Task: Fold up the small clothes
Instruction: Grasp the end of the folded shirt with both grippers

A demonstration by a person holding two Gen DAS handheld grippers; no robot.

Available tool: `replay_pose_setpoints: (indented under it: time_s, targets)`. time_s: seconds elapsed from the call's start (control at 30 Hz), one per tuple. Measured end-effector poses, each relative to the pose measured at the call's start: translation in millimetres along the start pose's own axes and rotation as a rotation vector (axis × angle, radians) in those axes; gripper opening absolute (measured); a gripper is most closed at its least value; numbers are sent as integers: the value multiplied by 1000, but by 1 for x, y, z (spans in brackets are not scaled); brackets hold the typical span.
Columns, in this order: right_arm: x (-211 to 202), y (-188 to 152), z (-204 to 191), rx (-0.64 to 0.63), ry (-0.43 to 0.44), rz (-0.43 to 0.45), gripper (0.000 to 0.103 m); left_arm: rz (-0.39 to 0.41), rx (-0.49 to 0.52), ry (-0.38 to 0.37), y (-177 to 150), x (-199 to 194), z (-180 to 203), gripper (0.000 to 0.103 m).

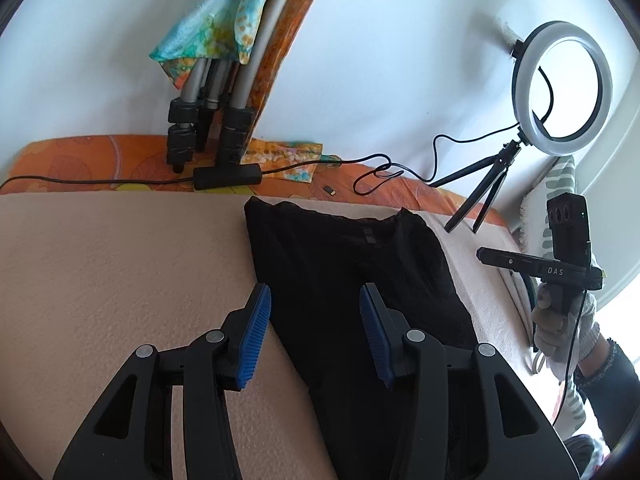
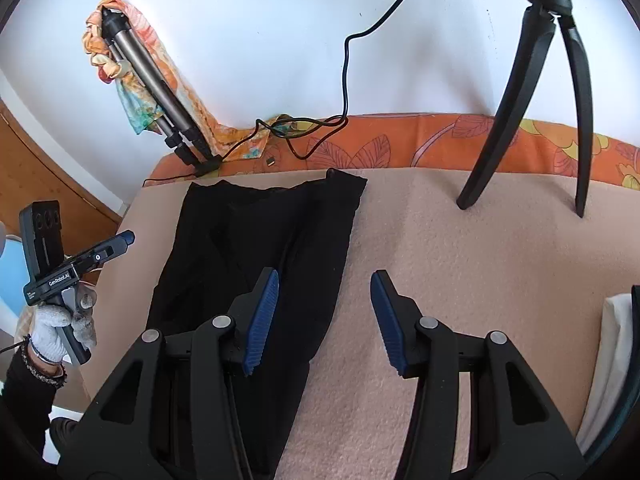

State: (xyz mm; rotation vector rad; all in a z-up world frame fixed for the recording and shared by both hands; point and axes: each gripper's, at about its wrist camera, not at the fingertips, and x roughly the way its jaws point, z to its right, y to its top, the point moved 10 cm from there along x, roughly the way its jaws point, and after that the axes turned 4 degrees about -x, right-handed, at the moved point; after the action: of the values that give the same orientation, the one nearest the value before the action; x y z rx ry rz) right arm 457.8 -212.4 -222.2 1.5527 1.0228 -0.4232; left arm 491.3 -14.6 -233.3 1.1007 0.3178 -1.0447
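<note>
1. A black garment (image 1: 352,280) lies spread flat on a beige blanket (image 1: 120,280) that covers the bed; it looks like sheer tights or leggings, with the waistband end toward the wall and the legs running back toward the person.
2. The left hand-held gripper (image 1: 315,304) hangs above the garment's left edge, jaws apart at a middling width with nothing between the blue pads (image 1: 256,332). One pad is over the bare blanket, the other over the black fabric; neither seems to press on the cloth.
3. The right hand-held gripper (image 2: 324,304) sits over the garment's right edge, also standing open at a middling width and holding nothing. Its left pad is above the fabric, its right pad above the blanket.
4. In the right wrist view the left gripper shows at the left edge, held by a hand in a light knit glove (image 2: 60,328) with a dark sleeve and a beaded bracelet.
5. Beyond the blanket runs a strip of orange floral bedding (image 2: 440,144) against a white wall (image 1: 400,60).
6. A ring light (image 1: 562,88) on a small black tripod stands on the bed near the garment's right side, its cable (image 1: 380,168) trailing across the orange strip.
7. A folded grey tripod (image 1: 224,112), draped with a colourful scarf (image 1: 216,20), leans against the wall behind the garment.
</note>
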Motion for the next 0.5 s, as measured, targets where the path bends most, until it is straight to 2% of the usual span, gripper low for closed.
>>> replay_pose_setpoints:
  time_s: [0.2,0.5]
  targets:
    - [35,13,13,30,25,-25,51,-30,-17,-6,13,34,-14,45]
    - [64,27,19,25,63,-39,51,-51,-14,4,28,69,-26,45]
